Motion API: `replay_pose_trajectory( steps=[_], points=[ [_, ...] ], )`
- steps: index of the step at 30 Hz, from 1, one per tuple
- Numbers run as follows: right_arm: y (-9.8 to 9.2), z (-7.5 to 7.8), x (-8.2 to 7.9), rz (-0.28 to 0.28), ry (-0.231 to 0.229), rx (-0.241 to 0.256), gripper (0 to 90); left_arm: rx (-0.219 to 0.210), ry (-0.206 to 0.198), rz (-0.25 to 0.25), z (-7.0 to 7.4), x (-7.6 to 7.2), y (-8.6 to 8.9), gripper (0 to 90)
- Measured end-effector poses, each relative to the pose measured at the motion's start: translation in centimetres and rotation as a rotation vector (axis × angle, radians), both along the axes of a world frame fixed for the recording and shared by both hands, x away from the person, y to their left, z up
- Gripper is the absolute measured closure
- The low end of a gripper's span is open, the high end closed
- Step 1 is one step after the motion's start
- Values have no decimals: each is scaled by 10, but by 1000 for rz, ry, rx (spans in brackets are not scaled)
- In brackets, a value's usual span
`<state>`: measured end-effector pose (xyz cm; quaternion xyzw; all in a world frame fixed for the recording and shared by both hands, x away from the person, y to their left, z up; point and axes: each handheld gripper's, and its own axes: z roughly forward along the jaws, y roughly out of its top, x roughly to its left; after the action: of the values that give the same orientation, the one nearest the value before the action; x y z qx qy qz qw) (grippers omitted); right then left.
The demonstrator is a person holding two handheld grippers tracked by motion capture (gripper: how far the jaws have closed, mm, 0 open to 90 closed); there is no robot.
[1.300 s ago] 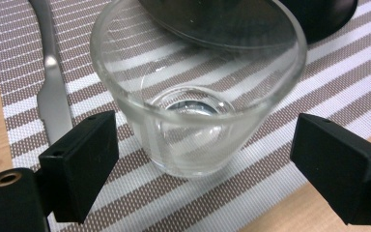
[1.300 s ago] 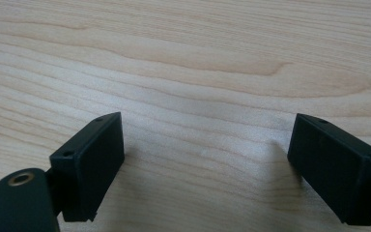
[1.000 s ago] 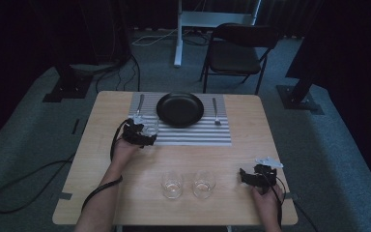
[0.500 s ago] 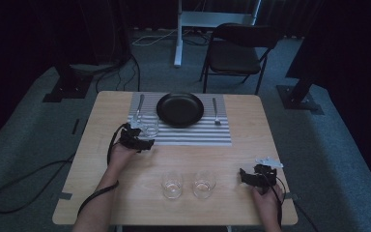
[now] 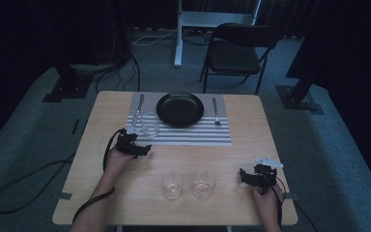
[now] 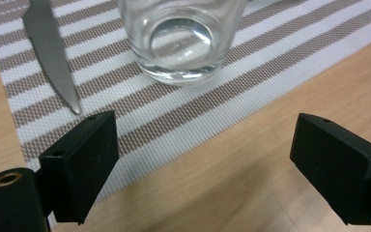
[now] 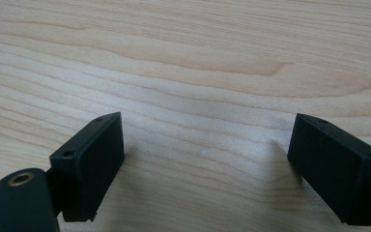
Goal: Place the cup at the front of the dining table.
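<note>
Pale wooden surface [image 7: 183, 58]: smooth, visible grain, soft sheen. Striped brown-and-white placemat [image 6: 251, 72]: woven cloth-like mesh, rough, matt. Clear round drinking glass [image 6: 181, 41]: glossy, thick base. Grey metal knife [image 6: 50, 50]: brushed, dull. Left gripper [image 6: 203, 164]: black matt plastic. Round black plate [image 5: 179, 108]: smooth, slight gloss.

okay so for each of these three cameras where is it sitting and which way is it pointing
High view: above the person's side, looking forward and down on the table; forearms, left gripper and right gripper show.
Left gripper view: rides the left gripper, over open jaws toward glass, knife and placemat.
Right gripper view: rides the right gripper; open jaws over bare wood.
Shared: the high view also shows that glass.
</note>
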<state>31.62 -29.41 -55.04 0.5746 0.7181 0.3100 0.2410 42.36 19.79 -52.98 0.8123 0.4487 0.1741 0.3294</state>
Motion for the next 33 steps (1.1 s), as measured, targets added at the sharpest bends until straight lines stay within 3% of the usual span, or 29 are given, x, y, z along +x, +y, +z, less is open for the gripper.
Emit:
replay_pose_trajectory(
  steps=[2, 11, 22, 33],
  points=[
    [0, 0, 0, 0, 0, 0, 122, 20, 11, -7, -1, -3, 2, 106],
    [0, 0, 0, 0, 0, 0, 123, -7, 29, 5, -6, -14, 9, 105],
    [0, 0, 0, 0, 0, 0, 122, -12, 12, 47, -9, -27, 16, 106],
    [0, 0, 0, 0, 0, 0, 122, -9, -1, 55, -11, -42, 22, 106]
  ],
)
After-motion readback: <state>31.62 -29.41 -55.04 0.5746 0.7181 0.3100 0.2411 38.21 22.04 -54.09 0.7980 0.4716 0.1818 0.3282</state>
